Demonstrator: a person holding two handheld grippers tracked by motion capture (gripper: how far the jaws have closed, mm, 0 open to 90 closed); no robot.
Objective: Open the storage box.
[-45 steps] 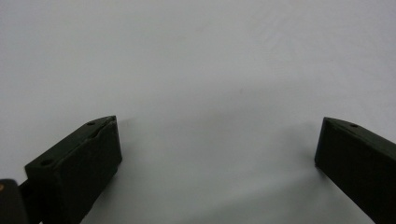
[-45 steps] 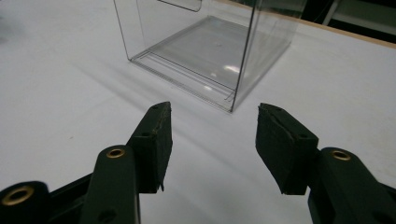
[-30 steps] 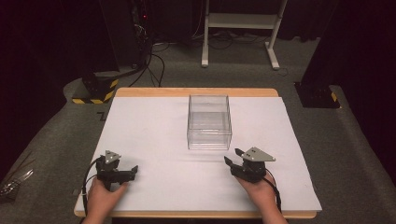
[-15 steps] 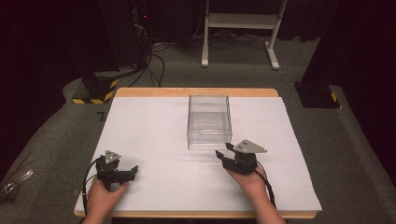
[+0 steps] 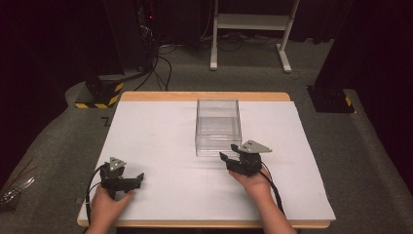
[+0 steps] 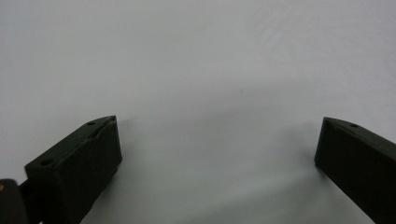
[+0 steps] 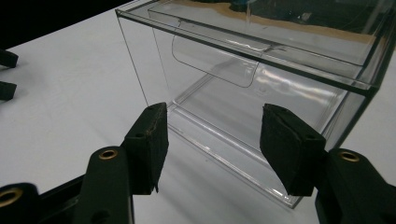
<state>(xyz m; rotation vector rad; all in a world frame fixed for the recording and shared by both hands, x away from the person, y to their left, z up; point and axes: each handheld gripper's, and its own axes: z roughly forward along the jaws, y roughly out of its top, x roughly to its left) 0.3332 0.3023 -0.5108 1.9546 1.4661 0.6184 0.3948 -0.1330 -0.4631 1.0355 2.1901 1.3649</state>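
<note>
In the right gripper view, the clear box (image 7: 261, 88) is cut off at the top and right edges; the far wall cannot be seen whole.

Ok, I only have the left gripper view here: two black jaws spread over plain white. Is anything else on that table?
Observer: Yes. A clear plastic box stands near the table's middle, toward the far edge, on the white sheet.
Operator: Is the other gripper near it?
Observer: The right gripper sits just off the box's near wall, its jaws open and pointed at it.
Operator: Touching it?
Observer: Not from what the right gripper view shows; the box's near wall lies a little beyond the pads.
Operator: And where is mine?
Observer: The left gripper rests low at the near left of the sheet, well away from the box.
</note>
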